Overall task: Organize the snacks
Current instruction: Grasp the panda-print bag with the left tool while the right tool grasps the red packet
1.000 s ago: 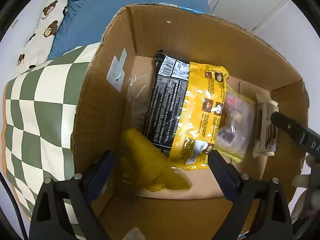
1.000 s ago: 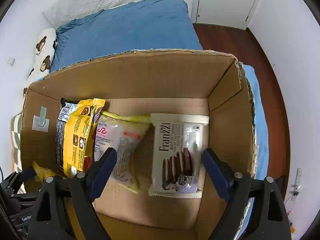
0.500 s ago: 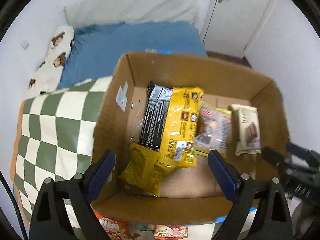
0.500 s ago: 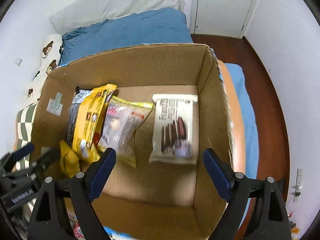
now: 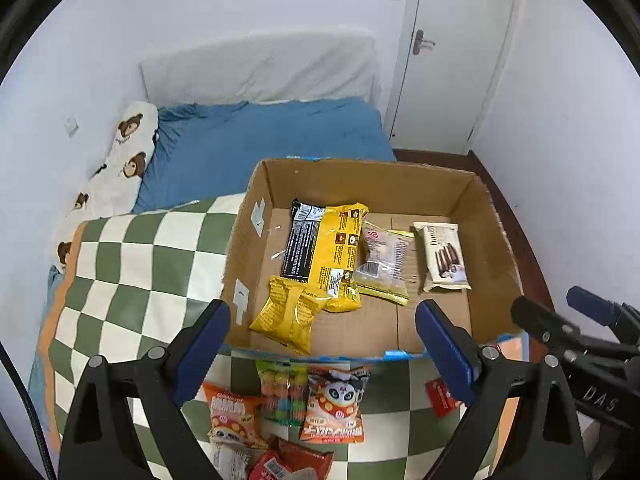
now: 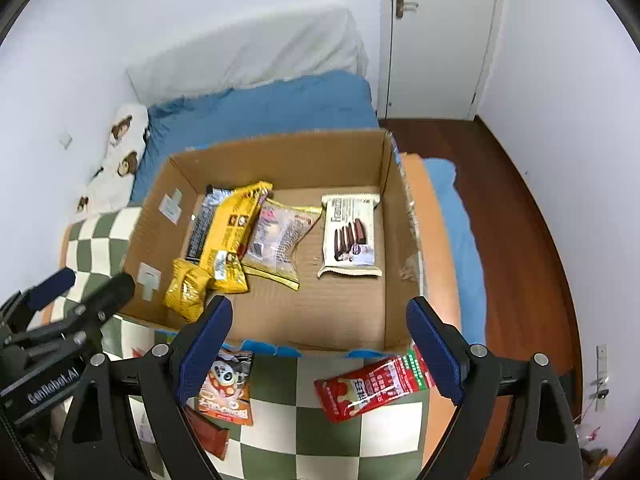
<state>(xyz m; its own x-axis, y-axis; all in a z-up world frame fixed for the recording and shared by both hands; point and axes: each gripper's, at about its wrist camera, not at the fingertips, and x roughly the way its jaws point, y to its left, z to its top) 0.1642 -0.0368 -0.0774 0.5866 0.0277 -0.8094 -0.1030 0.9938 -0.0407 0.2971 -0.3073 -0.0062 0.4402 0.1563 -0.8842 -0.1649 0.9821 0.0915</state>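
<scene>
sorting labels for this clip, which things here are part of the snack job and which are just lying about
Job: cardboard box, yellow chip bag, wafer pack, panda snack bag, red packet, both open grippers.
Lying about: bear pillow, checkered blanket, door.

Checkered blanket (image 5: 132, 272), blue bed (image 5: 264, 140), door (image 5: 452, 52)

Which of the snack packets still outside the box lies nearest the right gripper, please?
The red packet, lying alone on the checkered blanket just before the right gripper.
</scene>
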